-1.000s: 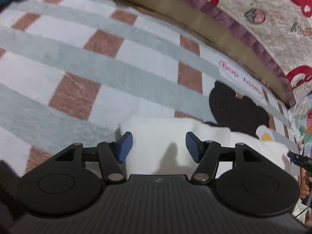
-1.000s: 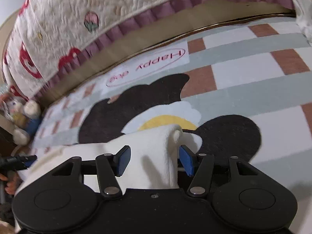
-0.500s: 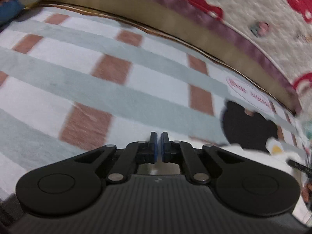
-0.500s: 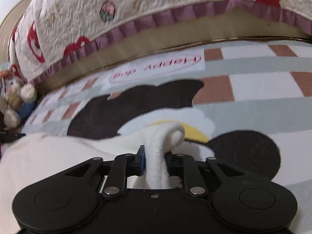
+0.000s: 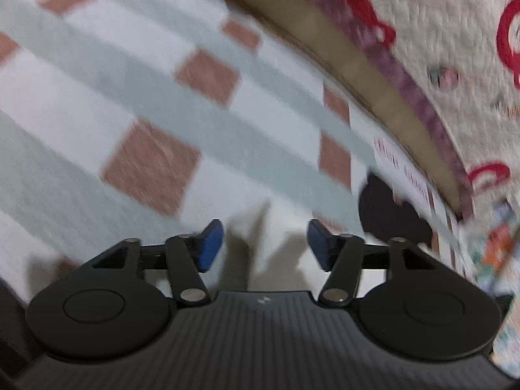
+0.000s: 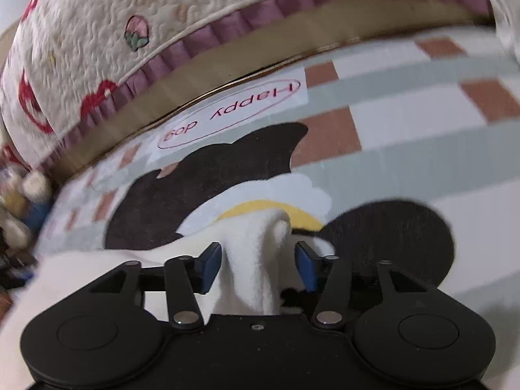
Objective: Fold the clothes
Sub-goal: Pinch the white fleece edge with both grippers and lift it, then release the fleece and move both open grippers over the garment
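Right wrist view: checked rug (image 6: pixel 406 169) carries a cream garment (image 6: pixel 250 260), its bunched ridge running lengthwise away toward the bed quilt (image 6: pixel 97 32). Right gripper (image 6: pixel 259 265) jaws are opening around it, untouched; left gripper (image 5: pixel 265 243) opening too.

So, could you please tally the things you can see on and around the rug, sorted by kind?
White garments: 1
Checked rugs: 1
Quilted bedspreads: 1
Soft toys: at least 1, blurred
Grippers, both opening, left and right: 2
Total: 6
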Tool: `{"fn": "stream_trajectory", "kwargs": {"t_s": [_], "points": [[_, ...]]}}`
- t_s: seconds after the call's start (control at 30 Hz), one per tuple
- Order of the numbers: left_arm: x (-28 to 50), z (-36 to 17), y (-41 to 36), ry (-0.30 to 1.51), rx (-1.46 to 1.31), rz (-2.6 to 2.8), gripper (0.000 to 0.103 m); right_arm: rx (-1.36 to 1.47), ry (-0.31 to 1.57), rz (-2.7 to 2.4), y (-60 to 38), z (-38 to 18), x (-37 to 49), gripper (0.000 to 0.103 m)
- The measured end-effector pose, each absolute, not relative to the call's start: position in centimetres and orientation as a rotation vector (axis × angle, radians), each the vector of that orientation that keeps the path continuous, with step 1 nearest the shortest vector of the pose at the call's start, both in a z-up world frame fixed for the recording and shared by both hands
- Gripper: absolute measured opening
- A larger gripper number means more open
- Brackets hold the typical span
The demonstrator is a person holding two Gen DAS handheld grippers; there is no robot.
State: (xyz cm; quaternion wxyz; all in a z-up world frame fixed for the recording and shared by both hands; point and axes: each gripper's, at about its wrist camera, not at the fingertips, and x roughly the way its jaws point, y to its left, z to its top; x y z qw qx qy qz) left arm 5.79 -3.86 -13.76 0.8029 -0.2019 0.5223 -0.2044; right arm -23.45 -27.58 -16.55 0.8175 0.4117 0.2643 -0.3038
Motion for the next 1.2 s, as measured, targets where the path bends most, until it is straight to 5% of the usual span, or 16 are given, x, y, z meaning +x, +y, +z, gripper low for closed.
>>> {"fn": "stream_trajectory", "kwargs": {"t_s": [0.23,0.27,0.3,0.33,0.4,0.67,0.87,0.97,1.2], "points": [[4.7,-15.5,-8.1,1.141,-0.292,-0.529,0.079,0.912,0.555,-0.528,-27.0,-17.7,-22.4,0.062],[4.6,-15.4,-8.8,1.130,-0.263,-0.542,0.066,0.885,0.555,-0.531,-26.9,-17.6,-22.1,0.062],[4.4,-15.4,-9.6,1.131,-0.225,-0.564,0.021,0.857,0.555,-0.535,-26.9,-17.5,-21.8,0.050],[4.1,-15.3,-10.2,1.125,-0.180,-0.576,0.019,0.828,0.554,-0.539,-26.8,-17.4,-21.5,0.029],[2.5,-14.0,-11.4,1.040,-0.071,-0.582,0.018,0.711,0.520,-0.570,-25.6,-16.6,-21.1,0.021],[0.0,-5.9,-11.3,0.743,-0.027,-0.550,0.017,0.410,0.394,-0.659,-22.7,-9.2,-20.6,0.018],[5.4,-2.0,-13.6,0.536,-0.012,-0.446,0.020,0.280,0.298,-0.698,-28.5,-3.8,-16.2,0.019],[9.3,-3.7,-15.0,0.467,0.032,-0.257,0.049,0.153,0.369,-0.813,-32.3,-3.9,-11.1,0.041],[10.8,-9.5,-11.5,0.818,-0.167,-0.333,0.051,0.495,0.414,-0.937,-33.9,-7.2,-11.9,0.053]]}}
